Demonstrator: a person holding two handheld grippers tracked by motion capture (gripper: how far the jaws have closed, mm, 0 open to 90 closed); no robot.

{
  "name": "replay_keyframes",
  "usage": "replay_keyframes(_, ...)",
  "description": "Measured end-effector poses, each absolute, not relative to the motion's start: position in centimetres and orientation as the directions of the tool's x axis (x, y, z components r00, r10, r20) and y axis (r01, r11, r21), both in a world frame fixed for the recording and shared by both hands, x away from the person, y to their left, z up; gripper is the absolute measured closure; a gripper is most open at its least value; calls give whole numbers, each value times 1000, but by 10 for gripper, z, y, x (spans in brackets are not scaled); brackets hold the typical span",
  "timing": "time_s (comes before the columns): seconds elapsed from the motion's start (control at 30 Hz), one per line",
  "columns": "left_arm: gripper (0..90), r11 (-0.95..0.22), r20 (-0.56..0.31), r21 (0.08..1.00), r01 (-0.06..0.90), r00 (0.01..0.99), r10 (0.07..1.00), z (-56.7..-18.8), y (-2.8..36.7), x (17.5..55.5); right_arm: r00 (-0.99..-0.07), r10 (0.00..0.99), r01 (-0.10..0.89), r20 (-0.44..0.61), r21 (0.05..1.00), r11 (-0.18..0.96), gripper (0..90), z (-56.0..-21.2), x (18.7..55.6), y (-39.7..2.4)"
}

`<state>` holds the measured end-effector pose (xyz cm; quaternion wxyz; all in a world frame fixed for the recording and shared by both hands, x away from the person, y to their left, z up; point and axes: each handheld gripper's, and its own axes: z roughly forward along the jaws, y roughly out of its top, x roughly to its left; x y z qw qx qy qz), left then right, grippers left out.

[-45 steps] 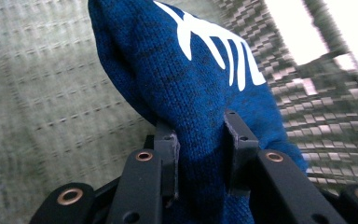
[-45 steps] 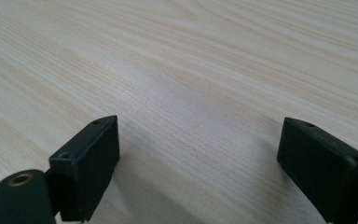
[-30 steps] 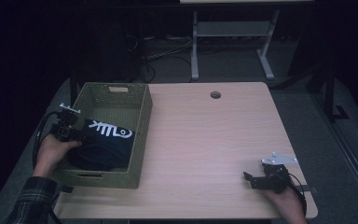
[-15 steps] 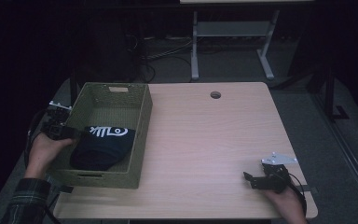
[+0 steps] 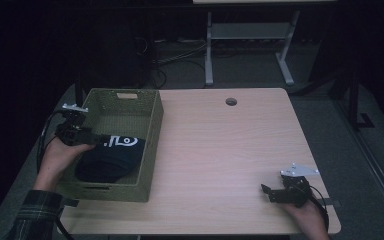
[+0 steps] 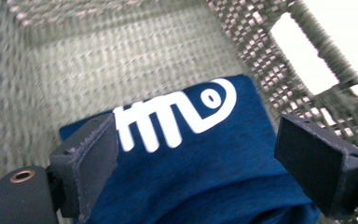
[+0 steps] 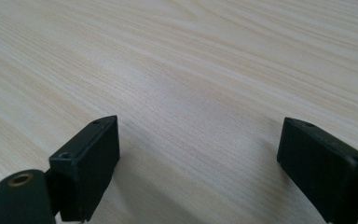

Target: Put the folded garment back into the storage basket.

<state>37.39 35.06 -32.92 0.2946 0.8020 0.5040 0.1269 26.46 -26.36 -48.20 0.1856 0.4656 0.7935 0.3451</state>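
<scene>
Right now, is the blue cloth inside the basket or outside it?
Inside: the blue cloth lies on the floor of the basket, walls around it.

- R gripper (image 7: 200, 163): two black jaws seen rising from bottom edge, set wide apart, nothing held btwn them.
- Light wood-grain table (image 7: 205, 56) seen beneath & ahead; jaws held low over it, shadows cast on surface under each jaw.
</scene>
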Motion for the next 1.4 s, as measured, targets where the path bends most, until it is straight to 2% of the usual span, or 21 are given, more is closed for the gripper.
replay_keyframes(0.4,136,-353,-94,680,643,554,827,-313,302,366,-498,867,611,27,720,328,126,-482,265,-264)
replay_keyframes(0.73,138,-404,-98,702,586,642,760,-308,254,359,-497,867,611,29,721,326,126,-482,265,-263)
replay_keyframes(1.07,141,-458,-100,720,522,730,676,-323,190,352,-499,866,610,27,721,329,125,-482,265,-264)
replay_keyframes(1.4,141,-481,-94,733,481,772,628,-345,141,341,-499,866,610,27,721,329,125,-482,265,-264)
